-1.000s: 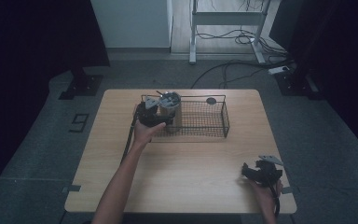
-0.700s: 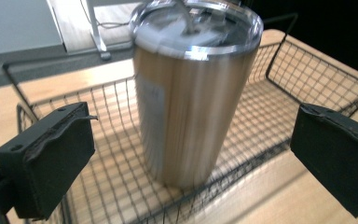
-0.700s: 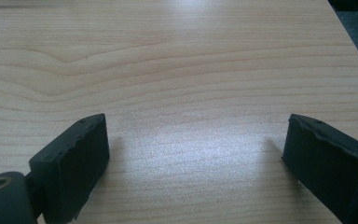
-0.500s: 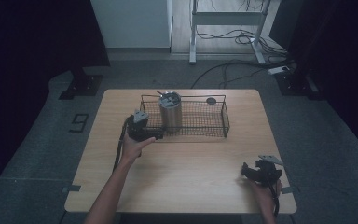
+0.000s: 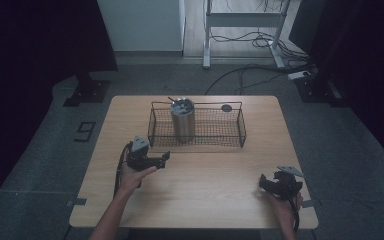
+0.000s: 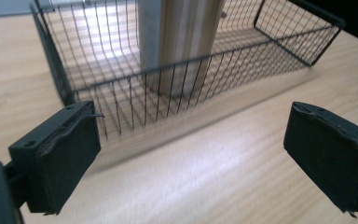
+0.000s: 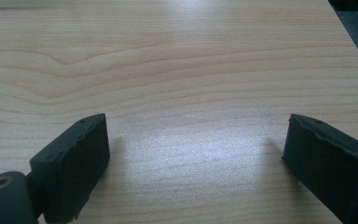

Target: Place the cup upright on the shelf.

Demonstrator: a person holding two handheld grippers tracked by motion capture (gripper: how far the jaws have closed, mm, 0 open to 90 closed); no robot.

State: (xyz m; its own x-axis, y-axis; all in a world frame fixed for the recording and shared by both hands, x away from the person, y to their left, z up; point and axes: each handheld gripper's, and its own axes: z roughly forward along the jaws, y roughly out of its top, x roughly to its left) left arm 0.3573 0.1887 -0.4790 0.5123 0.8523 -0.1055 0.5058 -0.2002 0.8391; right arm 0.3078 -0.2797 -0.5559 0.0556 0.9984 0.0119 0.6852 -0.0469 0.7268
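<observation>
The left tongs (image 5: 163,159) hang over the wooden desk (image 5: 215,200) just in front of the wire basket's (image 5: 156,131) left end, held in the person's left hand (image 5: 132,174), jaws spread wide with nothing between them. In the left gripper view the black pads (image 6: 58,158) frame the basket's near wall, apart from it. Inside the basket, toward its left half, a steel tumbler (image 5: 182,120) stands upright with something dark poking from its top. A small dark round thing (image 5: 226,107) lies on the desk behind the basket. Near the desk's front right corner, the right tongs (image 5: 266,181) rest low in the right hand (image 5: 284,206), also released, over bare wood.
</observation>
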